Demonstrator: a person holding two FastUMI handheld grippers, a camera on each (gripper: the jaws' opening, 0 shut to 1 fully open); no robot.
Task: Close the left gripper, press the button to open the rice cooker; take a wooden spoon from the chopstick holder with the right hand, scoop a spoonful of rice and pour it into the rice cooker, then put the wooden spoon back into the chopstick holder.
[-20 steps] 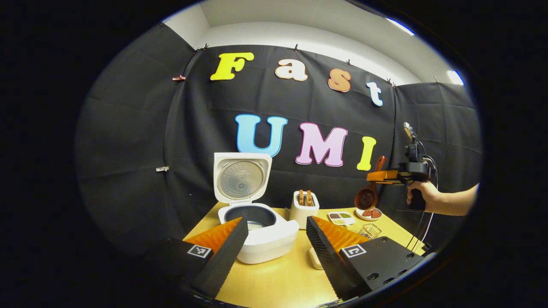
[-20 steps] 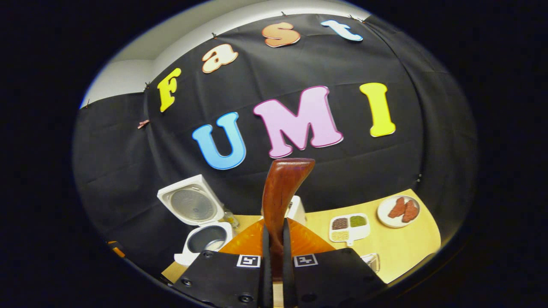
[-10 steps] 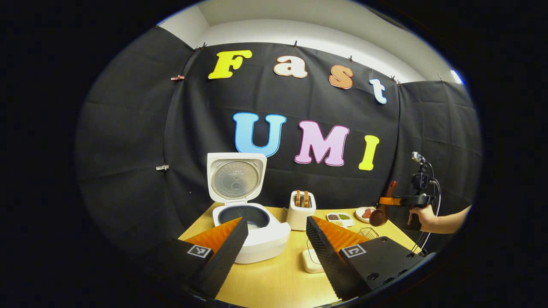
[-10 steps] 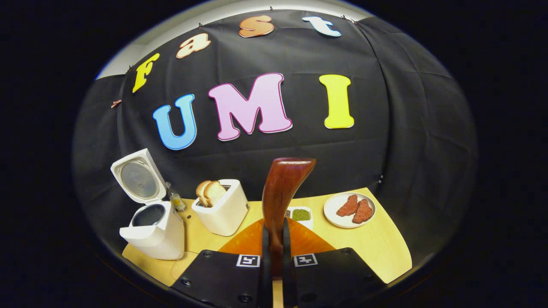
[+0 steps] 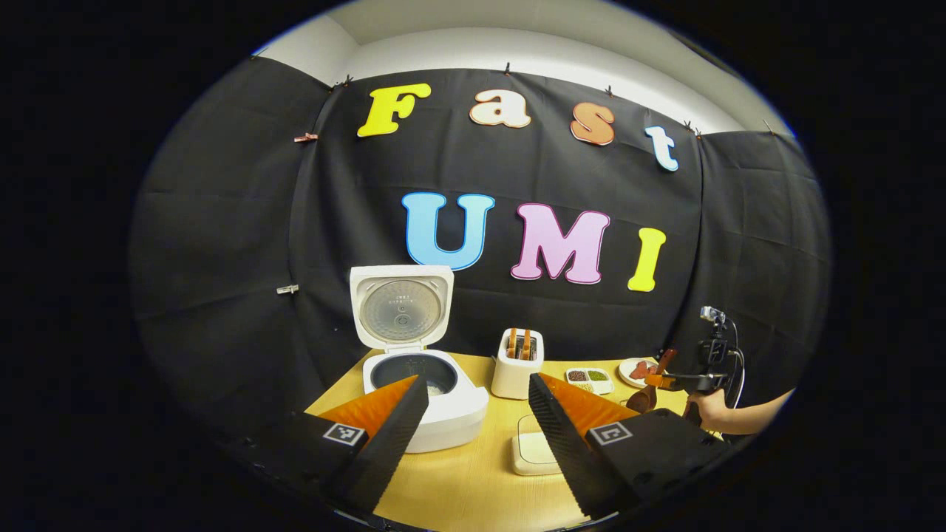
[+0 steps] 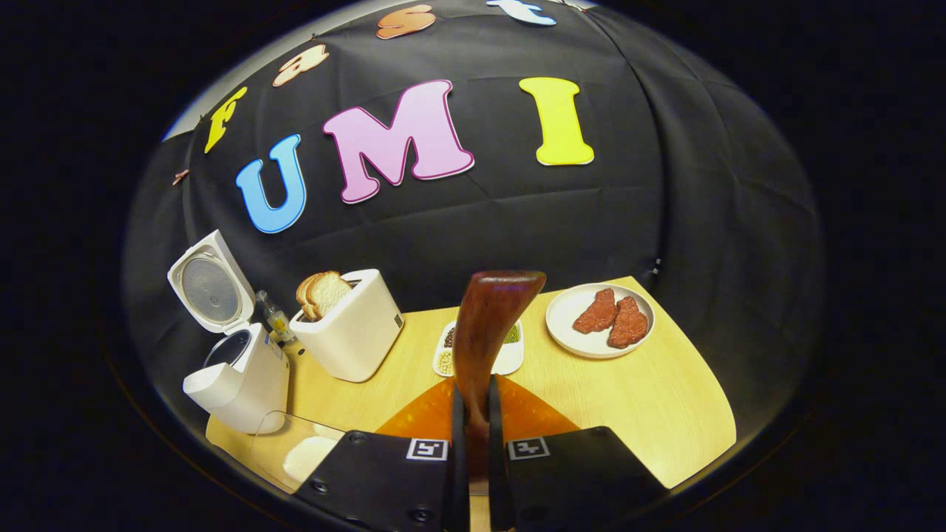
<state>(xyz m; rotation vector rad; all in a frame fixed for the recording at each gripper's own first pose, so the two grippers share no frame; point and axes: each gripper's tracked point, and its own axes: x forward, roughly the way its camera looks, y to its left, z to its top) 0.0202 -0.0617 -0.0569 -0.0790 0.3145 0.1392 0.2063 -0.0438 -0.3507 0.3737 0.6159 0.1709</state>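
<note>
- Rice cooker (image 5: 425,391) sits at the left of the bench (image 6: 635,414), lid up, inner pot exposed. A pale patch shows in the pot; I take it for rice. The button step looks done.
- My left tongs (image 5: 473,421) hang over the near edge of the bench, spread wide, holding nothing. The cooker shows between the fingers, well apart from them.
- A clear shallow container (image 6: 295,451) with something white in it lies at the near edge, just right of the cooker. Probably the rice supply.
- Toaster (image 6: 347,325) with bread slices stands mid-bench. A divided dish of grains (image 6: 510,355) is to its right, partly behind the spoon handle.
- My right tongs (image 6: 473,421) are pinching the wooden spoon (image 6: 484,332) by its handle, which rises straight up between the pressed fingers.
- In the left gripper view the bowl of the spoon hangs low at the right end of the bench. I cannot make out the chopstick holder there, so I judge the return as under way, not finished.
- Handling: the spoon is stiff, light, polished wood, likely slick. The mid-handle hold seems right, since it keeps the bowl from swinging.
- Plate (image 6: 569,325) with two reddish pieces sits far right.
</note>
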